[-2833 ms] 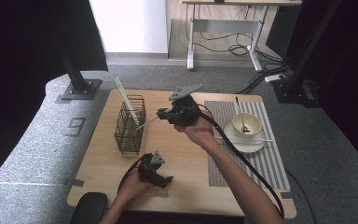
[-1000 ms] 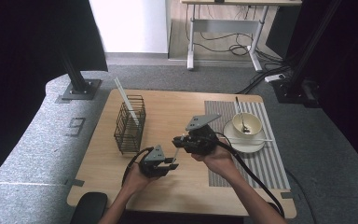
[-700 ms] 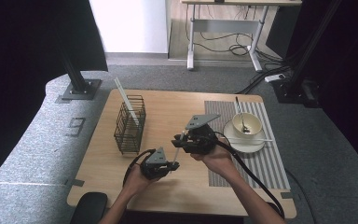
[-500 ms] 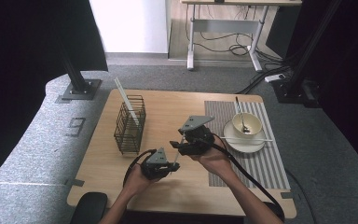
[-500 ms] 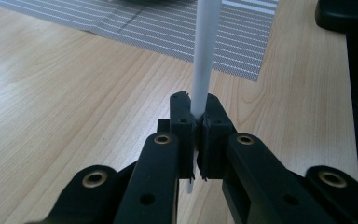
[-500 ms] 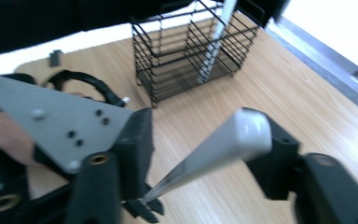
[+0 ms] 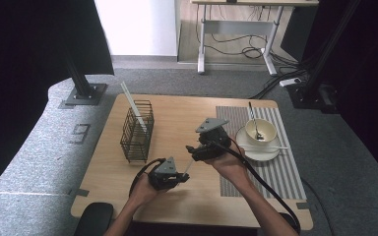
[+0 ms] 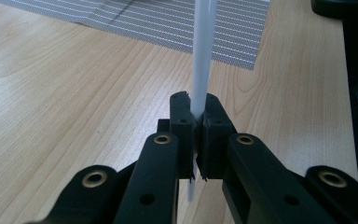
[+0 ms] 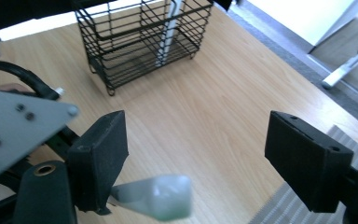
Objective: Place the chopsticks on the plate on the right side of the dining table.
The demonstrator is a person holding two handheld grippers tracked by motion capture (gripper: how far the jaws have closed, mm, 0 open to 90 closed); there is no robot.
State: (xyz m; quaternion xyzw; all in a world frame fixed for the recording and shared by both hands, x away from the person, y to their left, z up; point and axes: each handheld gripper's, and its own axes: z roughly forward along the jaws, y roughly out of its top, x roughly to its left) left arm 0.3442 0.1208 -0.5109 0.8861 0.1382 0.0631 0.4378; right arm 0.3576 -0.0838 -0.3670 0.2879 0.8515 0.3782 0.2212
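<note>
Chopstick (image 8: 200, 65) pinched tight in the left gripper (image 7: 177, 176) fingers, long axis running up and away toward the right gripper (image 7: 193, 150) just beside it. Right fingers (image 9: 98, 154) just opening wide, thick end loose between them. Hovering low over the counter (image 7: 187, 118), wire basket (image 7: 138, 132) nearer the left.

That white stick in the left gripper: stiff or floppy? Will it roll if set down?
The white stick runs straight from the shut left gripper, so probably stiff. It looks thin, likely light. It seems round, so it may roll on the table. The right gripper has just been opening.
</note>
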